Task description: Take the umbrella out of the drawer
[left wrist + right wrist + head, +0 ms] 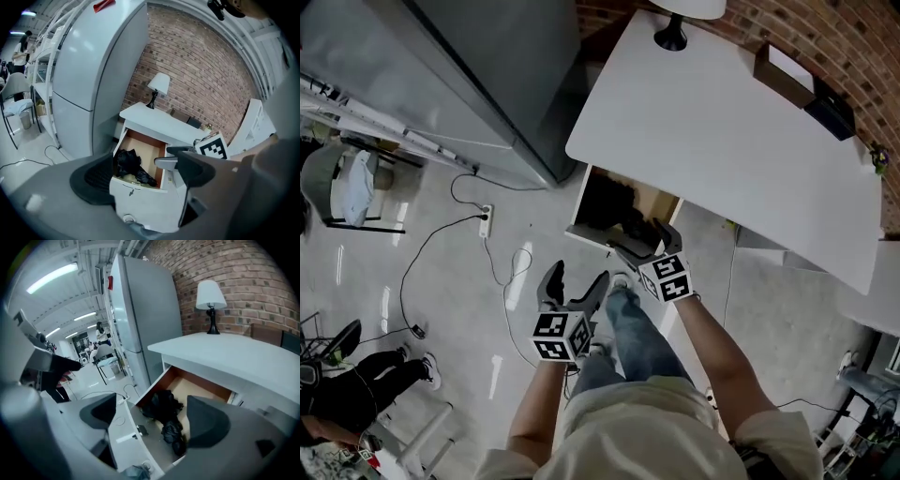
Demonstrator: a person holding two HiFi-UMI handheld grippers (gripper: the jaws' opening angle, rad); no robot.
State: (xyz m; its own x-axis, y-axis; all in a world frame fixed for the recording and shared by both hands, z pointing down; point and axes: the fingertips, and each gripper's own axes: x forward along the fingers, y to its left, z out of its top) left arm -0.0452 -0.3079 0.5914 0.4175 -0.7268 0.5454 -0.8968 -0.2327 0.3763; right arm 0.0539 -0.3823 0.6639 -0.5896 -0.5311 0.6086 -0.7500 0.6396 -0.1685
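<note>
Right gripper view frames the black umbrella (166, 420) lying crumpled in the open drawer (158, 380), just ahead of and between the wide-spread jaws of the right gripper (152, 417), which seems lined up to reach in. The left gripper (145, 174), jaws also wide and empty, hangs farther back with the umbrella well ahead, probably to leave room.
</note>
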